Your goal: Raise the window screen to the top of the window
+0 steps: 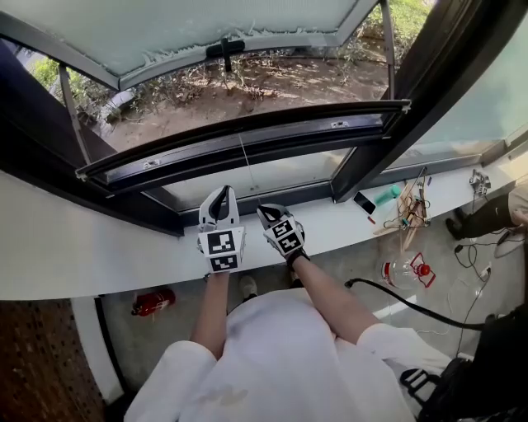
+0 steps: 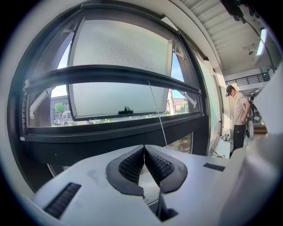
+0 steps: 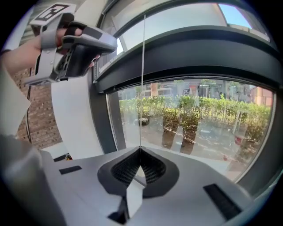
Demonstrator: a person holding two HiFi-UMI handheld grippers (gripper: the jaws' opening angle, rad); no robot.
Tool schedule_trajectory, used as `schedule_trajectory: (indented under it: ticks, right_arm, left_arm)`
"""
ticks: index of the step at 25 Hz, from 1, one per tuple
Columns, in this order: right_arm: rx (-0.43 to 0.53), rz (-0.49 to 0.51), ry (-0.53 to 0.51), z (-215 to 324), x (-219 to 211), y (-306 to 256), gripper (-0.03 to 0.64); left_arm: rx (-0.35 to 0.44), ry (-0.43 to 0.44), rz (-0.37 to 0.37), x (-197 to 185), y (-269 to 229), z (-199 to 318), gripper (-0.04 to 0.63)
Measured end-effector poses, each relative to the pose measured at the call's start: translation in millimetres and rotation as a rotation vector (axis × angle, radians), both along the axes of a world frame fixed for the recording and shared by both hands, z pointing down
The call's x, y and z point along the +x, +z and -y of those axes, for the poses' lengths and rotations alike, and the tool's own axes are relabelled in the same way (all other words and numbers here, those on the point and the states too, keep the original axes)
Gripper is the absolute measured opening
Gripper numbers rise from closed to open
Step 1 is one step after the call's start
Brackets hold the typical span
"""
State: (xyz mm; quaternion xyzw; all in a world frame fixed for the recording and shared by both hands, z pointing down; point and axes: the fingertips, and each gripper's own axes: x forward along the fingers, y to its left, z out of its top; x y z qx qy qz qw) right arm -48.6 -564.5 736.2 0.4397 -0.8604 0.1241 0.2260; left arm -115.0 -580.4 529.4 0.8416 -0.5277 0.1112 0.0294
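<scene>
The window screen's dark bottom bar (image 1: 247, 136) crosses the window opening, and a thin pull cord (image 1: 246, 169) hangs from it. In the right gripper view the cord (image 3: 143, 79) runs straight down from the bar (image 3: 190, 48) into my right gripper (image 3: 140, 149), which is shut on it; a white strip lies behind the pads. In the head view my right gripper (image 1: 266, 213) is over the sill. My left gripper (image 1: 219, 198) is beside it, shut on nothing. In the left gripper view the cord (image 2: 157, 112) passes just right of the left gripper (image 2: 144, 148).
The outer glass pane (image 1: 206, 25) is swung outward above. The white sill (image 1: 82, 247) runs across, with a phone (image 1: 364, 203) and tools (image 1: 408, 210) at its right. A red extinguisher (image 1: 153, 301) and a bottle (image 1: 403, 272) are on the floor. A person (image 2: 240, 114) stands at the right.
</scene>
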Motion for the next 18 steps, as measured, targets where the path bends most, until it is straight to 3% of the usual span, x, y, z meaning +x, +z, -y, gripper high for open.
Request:
schedule_trajectory:
  ticks: [18]
  right_arm:
    - [0.062,0.109,0.047,34.7,-1.8,-41.6,0.002]
  left_arm:
    - [-0.005,-0.019,-0.018,-5.7,9.4,10.6,0.006]
